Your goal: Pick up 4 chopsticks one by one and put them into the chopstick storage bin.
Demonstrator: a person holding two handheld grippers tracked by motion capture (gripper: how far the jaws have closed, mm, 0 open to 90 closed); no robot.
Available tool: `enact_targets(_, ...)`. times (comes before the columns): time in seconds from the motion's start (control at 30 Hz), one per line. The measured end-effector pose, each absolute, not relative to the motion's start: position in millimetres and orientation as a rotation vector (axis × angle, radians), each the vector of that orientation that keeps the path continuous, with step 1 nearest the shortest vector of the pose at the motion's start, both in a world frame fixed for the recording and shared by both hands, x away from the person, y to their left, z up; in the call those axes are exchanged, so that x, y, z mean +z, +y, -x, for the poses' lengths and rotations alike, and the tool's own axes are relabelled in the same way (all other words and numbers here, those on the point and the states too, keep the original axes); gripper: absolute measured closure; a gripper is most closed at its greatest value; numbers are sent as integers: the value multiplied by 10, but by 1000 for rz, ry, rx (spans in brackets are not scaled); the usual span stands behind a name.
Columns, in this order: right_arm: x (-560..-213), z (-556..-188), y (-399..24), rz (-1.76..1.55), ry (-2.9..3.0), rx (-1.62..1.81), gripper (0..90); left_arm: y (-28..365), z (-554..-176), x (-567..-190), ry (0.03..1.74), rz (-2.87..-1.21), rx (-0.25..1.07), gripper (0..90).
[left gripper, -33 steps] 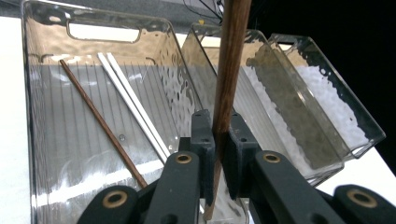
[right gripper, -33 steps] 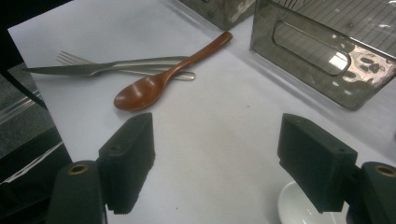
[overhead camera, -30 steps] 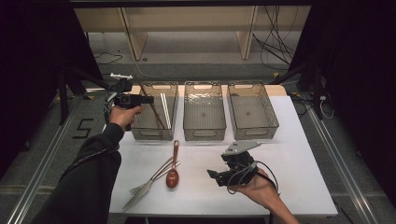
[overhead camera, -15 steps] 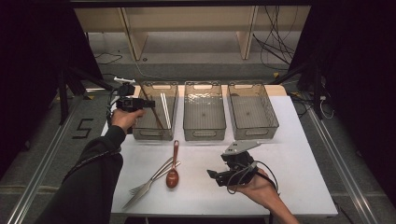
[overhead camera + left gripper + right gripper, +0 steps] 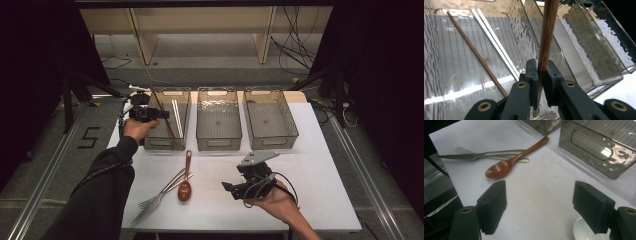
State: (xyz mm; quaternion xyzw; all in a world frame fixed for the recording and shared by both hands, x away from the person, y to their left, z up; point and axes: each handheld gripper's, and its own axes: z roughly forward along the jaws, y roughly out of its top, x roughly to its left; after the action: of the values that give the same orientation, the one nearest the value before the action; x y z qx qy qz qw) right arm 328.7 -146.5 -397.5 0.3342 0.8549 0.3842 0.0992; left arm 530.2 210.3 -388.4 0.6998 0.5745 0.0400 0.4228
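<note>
My left gripper [image 5: 160, 114] hovers over the left clear bin [image 5: 161, 145], shut on a brown chopstick [image 5: 547, 35] that stands up between its pads [image 5: 532, 72]. Its jaws have just eased a touch wider, with the stick still pinched between them. On the bin's floor lie another brown chopstick [image 5: 476, 52] and a white pair [image 5: 496, 45]. My right gripper [image 5: 540, 202] rests low near the table's front, wide open with nothing between its jaws. Ahead of it lie a wooden spoon [image 5: 506, 165] and a fork and knife [image 5: 481, 155].
A middle bin [image 5: 218, 143] and a right bin [image 5: 272, 144] stand beside the left one along the back of the white table. The rim of a small white dish [image 5: 584, 232] peeks out under the right jaw. The spoon [image 5: 185, 182] lies front-centre.
The left gripper has shifted slightly lower toward the left bin with the brown chopstick still in it. The right gripper has kept still.
</note>
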Motion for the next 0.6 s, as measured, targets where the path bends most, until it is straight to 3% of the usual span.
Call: enact_targets(0.6,-3970,-3292,-1474,-992,2522,1135,282,2061,-5152,-3782,1405,-1723,119,424)
